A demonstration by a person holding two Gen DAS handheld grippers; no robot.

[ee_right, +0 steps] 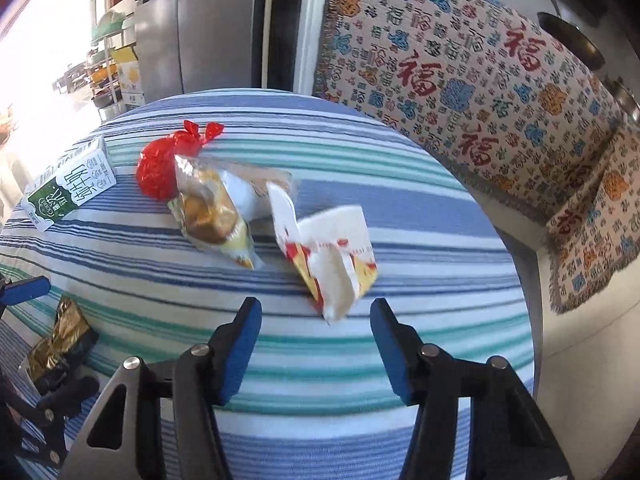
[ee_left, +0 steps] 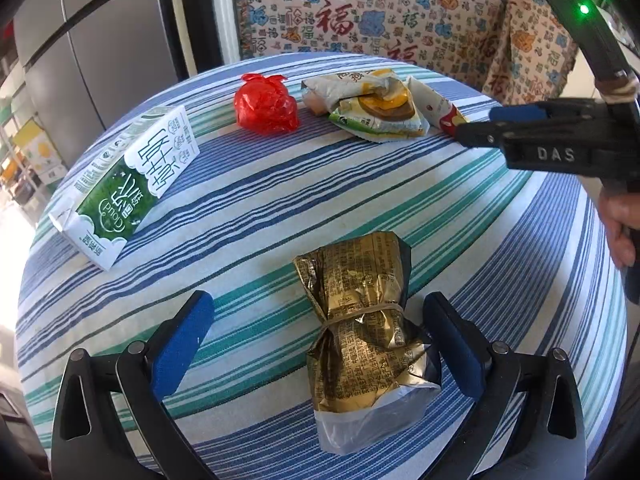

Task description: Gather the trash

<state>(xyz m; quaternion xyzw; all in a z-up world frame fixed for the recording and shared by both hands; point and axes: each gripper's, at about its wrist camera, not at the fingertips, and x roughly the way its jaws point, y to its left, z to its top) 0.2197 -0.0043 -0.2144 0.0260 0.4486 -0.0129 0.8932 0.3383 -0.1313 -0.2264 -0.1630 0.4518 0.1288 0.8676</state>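
Striped counter (ee_left: pixel 280 184), blue, white and green, still strewn with rubbish; no bin or bag for it in either view, so collecting judged barely begun.

Patterned cloth (ee_right: pixel 480 92) draped behind the far edge, steel fridge (ee_right: pixel 208 28) beyond.

Green-and-white milk carton (ee_left: pixel 132 184) lying on its side at the left, well apart from both tools, untouched.

Gold foil bag (ee_left: pixel 360 344), cinched round the middle with a band, lying on the counter between the jaws of the left gripper (ee_left: pixel 312 340). Jaws spread wide; left pad well clear, right pad just beside the foil, whether touching hard to tell. Not gripped, not lifted.

Yellow-and-green snack wrapper (ee_left: pixel 376 108), crumpled, near the far edge, a folded white wrapper with red and yellow print (ee_right: pixel 332 256) just beside it on the right.

Red plastic bag (ee_left: pixel 266 106), knotted into a small ball, left of the snack wrapper and, from the right wrist, seemingly touching it.

Right gripper (ee_right: pixel 316 344) poised just short of the white wrapper, jaws apart at a middling width, nothing between the pads; lower corner of the wrapper reaching toward the gap.

Five pieces left on the counter, none held. Likely next: closing on the foil bag and on the white wrapper. Thin crumpled film likely to slip or deform under a shallow pinch.
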